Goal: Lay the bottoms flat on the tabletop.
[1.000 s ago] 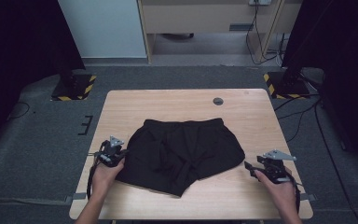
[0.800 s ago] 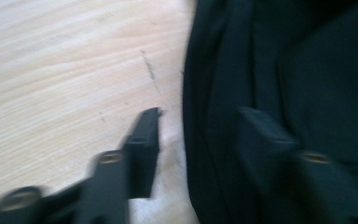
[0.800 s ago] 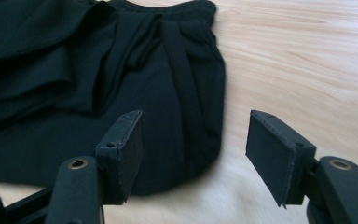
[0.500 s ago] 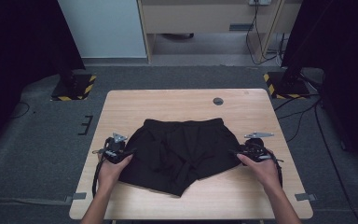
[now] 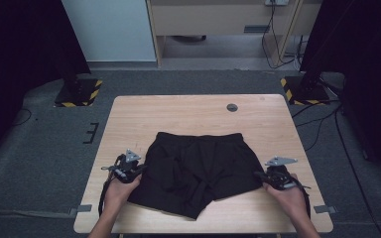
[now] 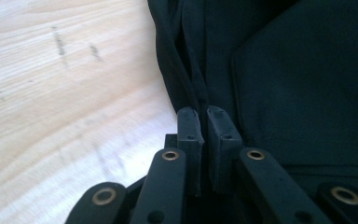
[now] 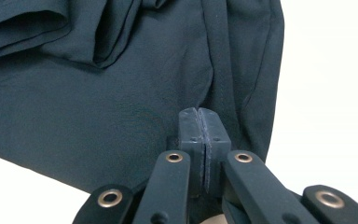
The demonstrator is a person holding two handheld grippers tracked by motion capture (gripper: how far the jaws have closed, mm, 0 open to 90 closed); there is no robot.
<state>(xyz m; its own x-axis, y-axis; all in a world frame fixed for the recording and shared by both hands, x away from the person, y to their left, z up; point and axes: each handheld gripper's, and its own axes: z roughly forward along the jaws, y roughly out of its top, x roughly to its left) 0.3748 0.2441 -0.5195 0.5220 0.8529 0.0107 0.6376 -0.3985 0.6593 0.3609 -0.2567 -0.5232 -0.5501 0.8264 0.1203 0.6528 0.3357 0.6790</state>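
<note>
Black shorts [image 5: 198,168] lie spread on the wooden table [image 5: 178,114], waistband at the far side. At their left edge my left gripper [image 5: 143,168] is held in a hand. Its jaws have just been closing, and in the left gripper view they [image 6: 204,112] pinch a fold of the shorts [image 6: 284,70]. My right gripper [image 5: 258,175] sits at the right leg's hem. Its jaws have also just closed, and in the right gripper view they [image 7: 199,114] are shut on a ridge of the shorts [image 7: 98,102].
A small dark round disc [image 5: 232,107] lies on the table near its far edge. Bare wood runs along the far side and both sides of the shorts. Stands with yellow-black striped bases [image 5: 77,91] [image 5: 302,89] flank the table on the floor.
My right gripper came in from the table's right edge to the shorts' right hem and closed there. My left gripper shifted a little nearer along the left edge.
</note>
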